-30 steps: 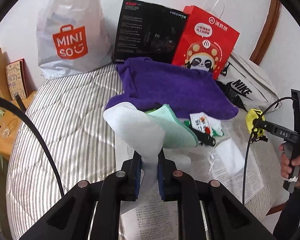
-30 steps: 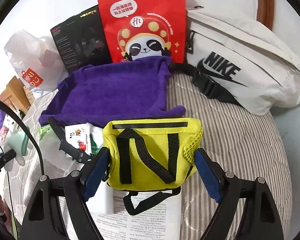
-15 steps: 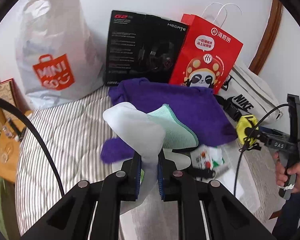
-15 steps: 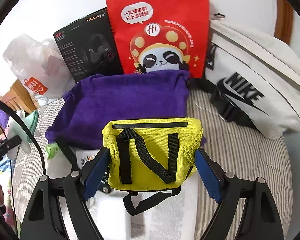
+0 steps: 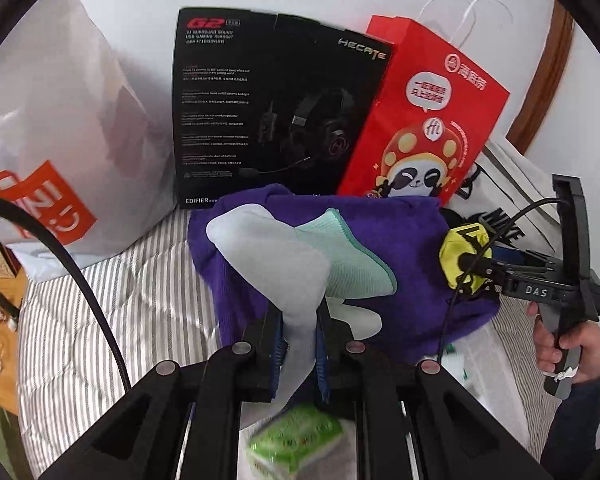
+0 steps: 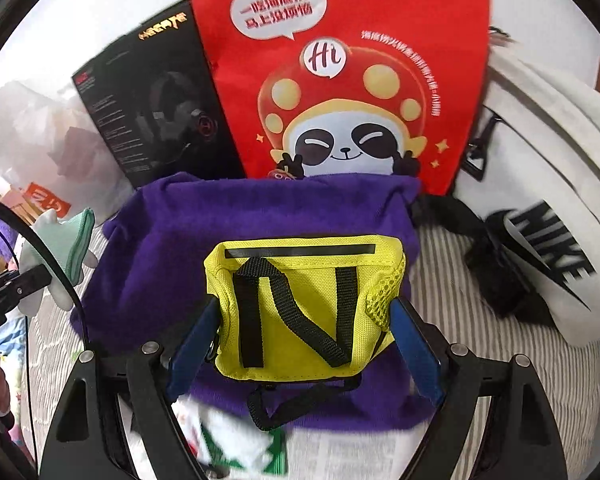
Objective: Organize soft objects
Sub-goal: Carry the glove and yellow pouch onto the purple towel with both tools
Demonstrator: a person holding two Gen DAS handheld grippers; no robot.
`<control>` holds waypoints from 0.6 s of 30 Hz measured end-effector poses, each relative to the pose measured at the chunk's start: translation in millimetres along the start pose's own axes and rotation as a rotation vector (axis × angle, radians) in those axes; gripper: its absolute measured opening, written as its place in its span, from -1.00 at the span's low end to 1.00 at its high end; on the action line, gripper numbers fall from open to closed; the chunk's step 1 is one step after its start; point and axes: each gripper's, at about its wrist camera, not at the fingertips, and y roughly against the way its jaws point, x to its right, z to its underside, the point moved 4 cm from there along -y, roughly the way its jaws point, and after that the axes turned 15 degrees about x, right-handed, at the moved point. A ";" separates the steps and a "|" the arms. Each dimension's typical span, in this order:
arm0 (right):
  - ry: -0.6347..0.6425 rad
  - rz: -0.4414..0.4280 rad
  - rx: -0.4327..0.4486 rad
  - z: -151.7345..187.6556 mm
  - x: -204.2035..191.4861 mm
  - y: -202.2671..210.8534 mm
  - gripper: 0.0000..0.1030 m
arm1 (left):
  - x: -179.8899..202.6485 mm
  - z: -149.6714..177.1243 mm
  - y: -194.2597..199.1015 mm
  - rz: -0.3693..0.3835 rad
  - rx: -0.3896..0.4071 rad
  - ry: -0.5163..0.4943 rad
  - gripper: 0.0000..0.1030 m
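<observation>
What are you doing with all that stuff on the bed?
A person is tidying soft things with a gripper in each hand. The left gripper is shut on a white and mint plush toy. The right gripper is clamped on a small yellow bag. Both are held over a purple towel lying on the striped bed.

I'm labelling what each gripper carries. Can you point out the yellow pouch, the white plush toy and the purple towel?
yellow pouch (image 6: 300, 304): right wrist view, front panel between the black straps.
white plush toy (image 5: 272, 256): left wrist view, white body above the fingers.
purple towel (image 6: 260, 212): right wrist view, bare cloth behind the pouch.
</observation>
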 end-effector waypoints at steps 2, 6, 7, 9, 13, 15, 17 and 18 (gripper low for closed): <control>0.007 0.001 -0.010 -3.7 0.3 -13.9 0.65 | -3.1 -1.3 -8.5 -0.008 -0.015 0.005 -0.73; 0.024 0.008 -0.037 -8.2 -2.4 -42.3 0.65 | -5.3 -2.8 -23.3 -0.007 -0.032 -0.010 -0.73; 0.027 0.008 -0.045 -8.6 -3.3 -49.6 0.65 | -5.3 -2.8 -26.3 -0.006 -0.036 -0.016 -0.73; 0.032 0.015 -0.060 -8.5 -3.5 -64.3 0.65 | -5.5 -2.5 -32.6 -0.005 -0.043 -0.023 -0.73; 0.023 0.026 -0.100 -7.4 -0.4 -90.0 0.65 | -9.0 0.2 -42.1 -0.002 -0.058 -0.012 -0.73; 0.016 0.025 -0.112 -6.7 -0.2 -98.4 0.65 | -10.1 0.8 -46.6 -0.001 -0.066 -0.008 -0.73; 0.010 0.032 -0.126 -4.9 0.5 -105.1 0.65 | -9.1 0.1 -50.2 -0.003 -0.065 -0.006 -0.73; 0.010 0.031 -0.123 -5.0 0.1 -106.5 0.65 | -8.2 -0.5 -52.3 -0.002 -0.067 -0.011 -0.73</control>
